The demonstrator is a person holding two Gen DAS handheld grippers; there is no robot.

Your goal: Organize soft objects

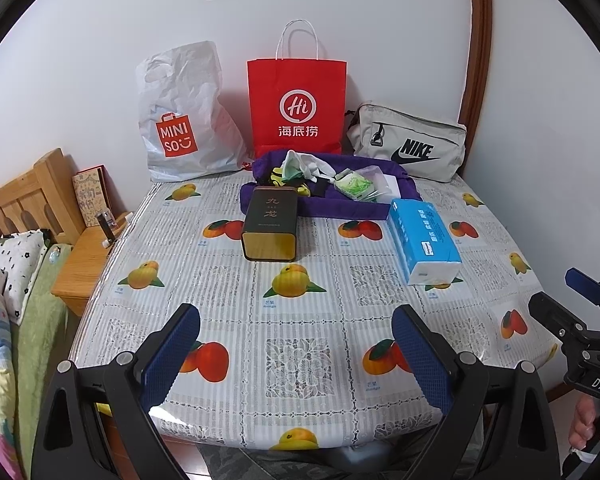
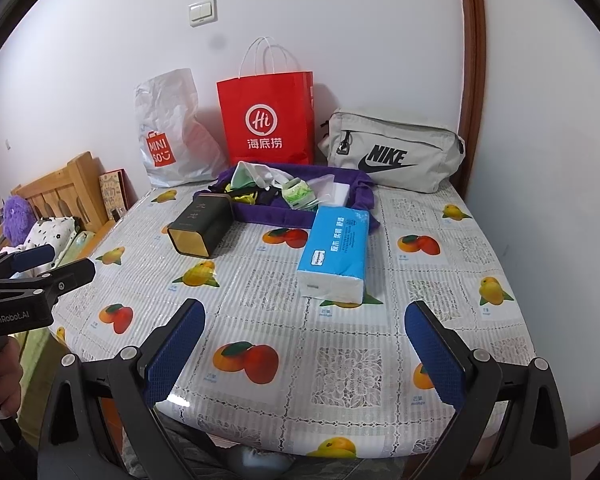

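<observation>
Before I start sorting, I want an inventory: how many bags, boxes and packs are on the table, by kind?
Bags: 3 (white Miniso bag, red paper bag, grey Nike bag)
Tins: 1 (dark tin)
Tissue packs: 1 (blue tissue pack)
Purple trays of small items: 1 (purple tray)
Total: 6

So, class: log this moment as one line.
left gripper open | right gripper open | both over table | purple tray untouched

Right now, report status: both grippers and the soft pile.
Left gripper open, empty. Right gripper open, empty. Soft pile untouched on purple cloth at table's far side. Dark tin and tissue pack lie in front.
</observation>
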